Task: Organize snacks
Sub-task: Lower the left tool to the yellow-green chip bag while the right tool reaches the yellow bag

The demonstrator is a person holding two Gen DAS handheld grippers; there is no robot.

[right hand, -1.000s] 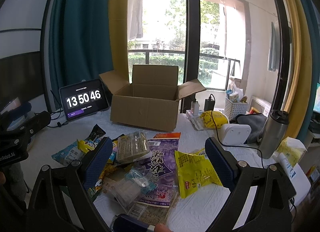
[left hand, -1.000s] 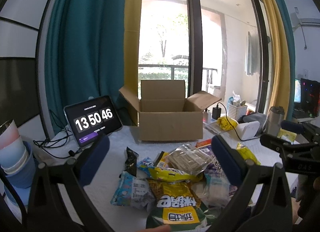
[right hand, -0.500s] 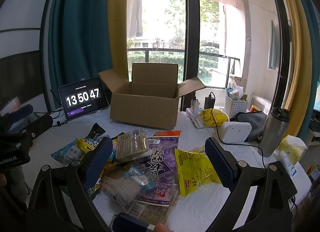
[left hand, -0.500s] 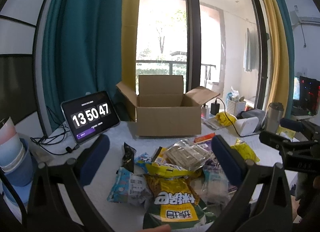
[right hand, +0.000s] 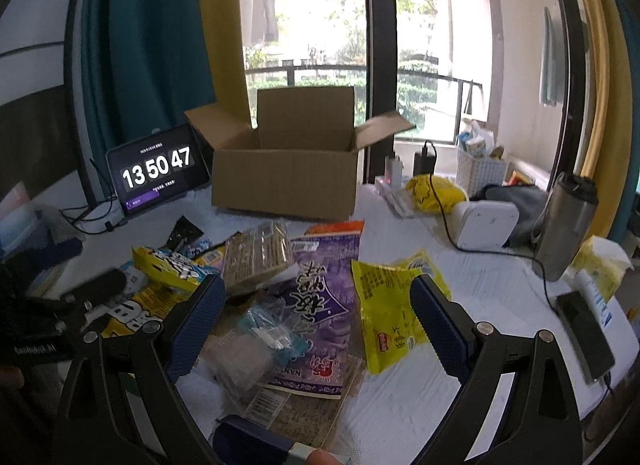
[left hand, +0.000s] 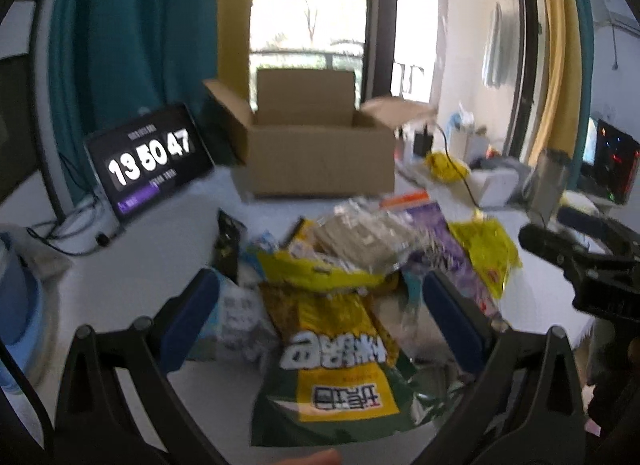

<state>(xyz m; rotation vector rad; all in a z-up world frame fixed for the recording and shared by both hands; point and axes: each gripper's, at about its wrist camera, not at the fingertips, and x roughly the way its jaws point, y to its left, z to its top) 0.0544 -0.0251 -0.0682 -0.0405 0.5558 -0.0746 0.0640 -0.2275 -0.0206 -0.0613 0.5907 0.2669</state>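
Snacks fill our left wrist view: our left gripper (left hand: 320, 301) hangs spread wide over the green-and-yellow bag (left hand: 336, 361), empty, the cardboard box (left hand: 316, 149) open behind. From the right wrist, our right gripper (right hand: 316, 305) is spread too, above the purple packet (right hand: 320, 301) and yellow packet (right hand: 392, 305) on the table (right hand: 460, 265).

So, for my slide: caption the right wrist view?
Open right gripper above snacks before an open box.
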